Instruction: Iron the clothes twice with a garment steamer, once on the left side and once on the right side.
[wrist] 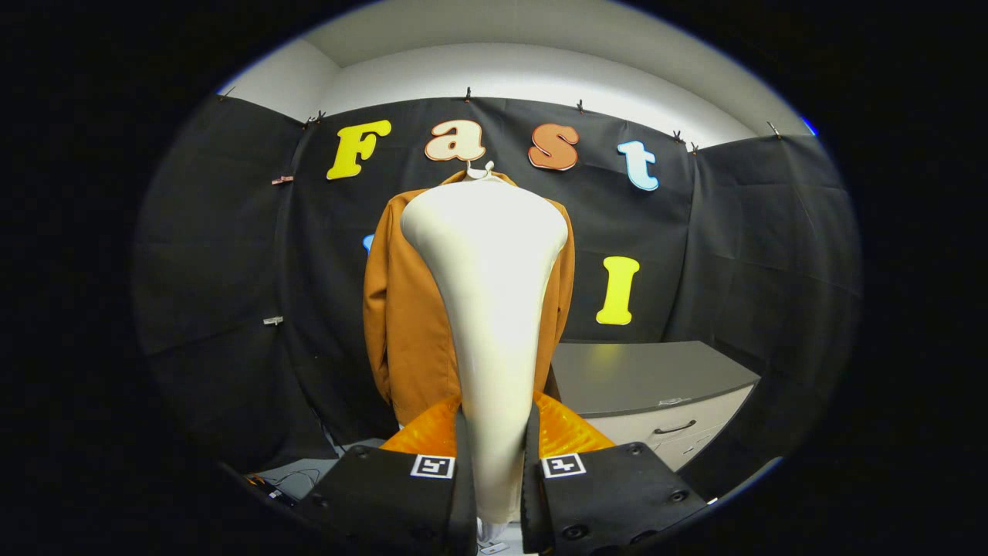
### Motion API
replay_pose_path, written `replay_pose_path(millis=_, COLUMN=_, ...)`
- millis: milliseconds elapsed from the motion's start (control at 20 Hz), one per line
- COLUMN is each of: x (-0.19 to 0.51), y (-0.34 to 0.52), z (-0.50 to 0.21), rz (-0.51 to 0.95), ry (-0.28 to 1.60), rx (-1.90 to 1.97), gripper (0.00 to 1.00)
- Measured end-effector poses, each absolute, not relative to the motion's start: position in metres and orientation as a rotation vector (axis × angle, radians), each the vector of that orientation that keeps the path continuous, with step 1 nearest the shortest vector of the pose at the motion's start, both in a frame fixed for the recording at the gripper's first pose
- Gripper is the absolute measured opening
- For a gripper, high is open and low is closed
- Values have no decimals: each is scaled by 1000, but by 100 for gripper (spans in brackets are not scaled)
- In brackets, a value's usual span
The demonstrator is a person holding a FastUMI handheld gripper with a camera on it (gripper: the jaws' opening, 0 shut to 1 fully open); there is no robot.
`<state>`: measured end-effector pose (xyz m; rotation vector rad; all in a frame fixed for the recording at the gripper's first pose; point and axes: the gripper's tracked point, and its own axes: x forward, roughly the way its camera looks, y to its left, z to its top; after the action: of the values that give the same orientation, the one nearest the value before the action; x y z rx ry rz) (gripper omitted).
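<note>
Hand-held gripper (494,463) is clamping the cream plastic steamer (490,309), facing the hanging orange-brown jacket (405,324); best keeping its head flat, stroking slowly.

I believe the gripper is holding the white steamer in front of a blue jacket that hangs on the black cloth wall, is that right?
Not quite: the jacket is orange-brown, not blue. The rest holds. In the gripper view, the gripper is shut on the white steamer, both fingers pressing its handle, and the steamer is held up in front of the jacket hanging against the black cloth wall.
</note>
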<state>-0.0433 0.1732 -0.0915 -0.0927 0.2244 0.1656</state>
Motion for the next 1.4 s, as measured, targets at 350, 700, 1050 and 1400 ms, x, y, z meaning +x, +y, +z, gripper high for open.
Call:
replay_pose_path(millis=350, x=-61, y=177, z=-105, rz=134, ry=262, rx=-67, gripper=26)
replay_pose_path(millis=700, x=-63, y=164, z=-94, rz=78, ry=229, rx=-44, gripper=26)
replay_pose_path(millis=1050, x=-52, y=157, z=-85, rz=65, ry=200, rx=-53, gripper=26)
replay_pose_path(millis=1400, x=-57, y=176, z=-88, rz=137, ry=164, rx=-89, gripper=26)
